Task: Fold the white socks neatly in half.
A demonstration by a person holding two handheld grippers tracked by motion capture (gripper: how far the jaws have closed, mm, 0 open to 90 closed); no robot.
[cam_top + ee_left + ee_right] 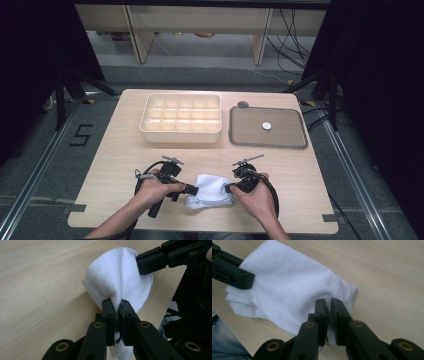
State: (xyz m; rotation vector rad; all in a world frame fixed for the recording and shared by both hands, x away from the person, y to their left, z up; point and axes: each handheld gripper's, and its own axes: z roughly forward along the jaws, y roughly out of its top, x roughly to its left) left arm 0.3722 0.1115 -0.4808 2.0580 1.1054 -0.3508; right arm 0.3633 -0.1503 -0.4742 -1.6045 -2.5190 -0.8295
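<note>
A white cloth (211, 190) lies bunched near the table's front edge, between my two hands. My left gripper (193, 190) pinches its left side; in the left gripper view the jaws (116, 305) are shut on a fold of the white cloth (120, 277). My right gripper (228, 189) holds the opposite side; in the right gripper view its jaws (327, 302) are shut on the hem of the white cloth (287, 287). Each gripper view also shows the other gripper's black jaw at the cloth's far end.
A cream compartment tray (180, 119) stands at the back centre of the wooden table (125, 150). To its right lies a grey flat tray (267, 127) with a small white disc (267, 126) on it. A dark round spot (243, 104) sits behind that tray.
</note>
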